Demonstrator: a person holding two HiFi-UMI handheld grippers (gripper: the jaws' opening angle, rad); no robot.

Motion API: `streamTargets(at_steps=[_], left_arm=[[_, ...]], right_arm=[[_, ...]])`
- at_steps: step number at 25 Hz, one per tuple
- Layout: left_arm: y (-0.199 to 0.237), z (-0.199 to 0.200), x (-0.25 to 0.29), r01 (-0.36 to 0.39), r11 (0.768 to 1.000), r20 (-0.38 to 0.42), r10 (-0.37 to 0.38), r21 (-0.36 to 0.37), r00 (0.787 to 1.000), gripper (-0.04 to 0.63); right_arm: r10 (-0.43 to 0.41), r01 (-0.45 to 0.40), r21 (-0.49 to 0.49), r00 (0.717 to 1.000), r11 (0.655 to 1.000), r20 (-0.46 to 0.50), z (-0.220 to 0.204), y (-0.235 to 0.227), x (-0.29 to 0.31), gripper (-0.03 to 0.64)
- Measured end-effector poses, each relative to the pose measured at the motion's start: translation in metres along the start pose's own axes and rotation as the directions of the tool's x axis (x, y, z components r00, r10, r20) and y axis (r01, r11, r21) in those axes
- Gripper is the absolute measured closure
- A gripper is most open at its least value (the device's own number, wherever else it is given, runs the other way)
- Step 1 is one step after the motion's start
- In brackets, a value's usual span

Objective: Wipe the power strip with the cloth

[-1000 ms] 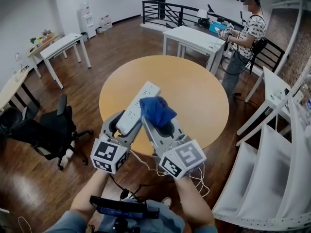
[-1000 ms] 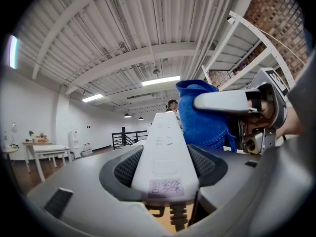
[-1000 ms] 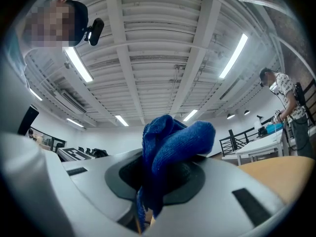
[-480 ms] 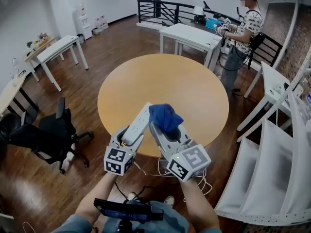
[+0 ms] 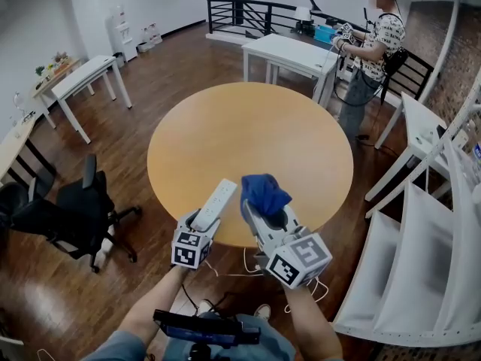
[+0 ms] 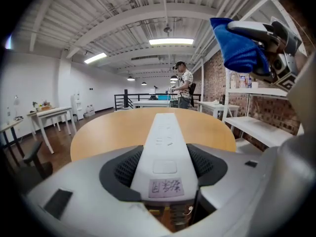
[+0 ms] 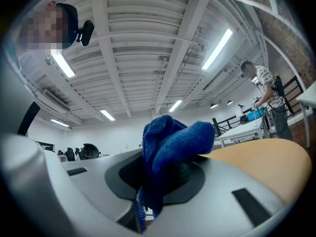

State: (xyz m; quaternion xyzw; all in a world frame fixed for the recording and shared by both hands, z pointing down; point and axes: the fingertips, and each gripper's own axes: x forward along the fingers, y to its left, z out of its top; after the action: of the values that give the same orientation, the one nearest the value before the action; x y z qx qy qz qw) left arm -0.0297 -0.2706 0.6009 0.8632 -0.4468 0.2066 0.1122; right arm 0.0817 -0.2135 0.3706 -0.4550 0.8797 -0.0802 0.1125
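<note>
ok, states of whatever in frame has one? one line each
power strip: clamped in the left gripper, far end over the table
cloth: bunched, clamped in the right gripper, apart from the power strip
left gripper: shut on power strip
right gripper: shut on cloth

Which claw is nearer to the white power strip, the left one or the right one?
Left. The left claw grips the power strip at its near end. The right claw, holding the blue cloth, is to the strip's right, not touching it.
</note>
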Motion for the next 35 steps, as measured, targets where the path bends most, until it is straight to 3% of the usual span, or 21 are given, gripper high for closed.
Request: streamTargets(at_steps=[8,20,26,31,33,35], left_arm=[[0.008,-0.045,0.021,-0.012,1.000,-0.117,0.009,-0.024,0.993,0.314],[0.013,-0.075,0.042,-0.020,0.998,-0.183,0.009,-0.054,0.983,0.310],[0.011,-0.053,0.043,-0.007,0.999,-0.136,0.000,-0.050,0.991,0.308],[0.018,-0.032,0.034,-0.042,0.999,-0.070,0.039,-0.032,0.997,0.308],[0.016,-0.015,0.027,-0.027,0.999,-0.024,0.026,-0.035,0.999,0.344],[0.011,0.001,0.021,0.005,1.000,0.033,-0.004,-0.023,0.999,0.431]], right_arm=[[-0.026,0.027,0.015,0.999,1.000,-0.032,-0.014,-0.008,-0.003,0.549],[-0.049,0.051,0.039,0.997,0.998,-0.055,-0.024,-0.012,-0.003,0.549],[-0.044,0.047,0.045,0.997,0.998,-0.057,-0.025,-0.010,-0.001,0.550],[-0.033,0.036,0.049,0.998,0.998,-0.051,-0.025,-0.007,0.000,0.549],[-0.027,0.029,0.048,0.998,0.998,-0.049,-0.025,-0.006,0.001,0.550],[-0.021,0.023,0.050,0.999,0.998,-0.046,-0.025,-0.005,0.001,0.549]])
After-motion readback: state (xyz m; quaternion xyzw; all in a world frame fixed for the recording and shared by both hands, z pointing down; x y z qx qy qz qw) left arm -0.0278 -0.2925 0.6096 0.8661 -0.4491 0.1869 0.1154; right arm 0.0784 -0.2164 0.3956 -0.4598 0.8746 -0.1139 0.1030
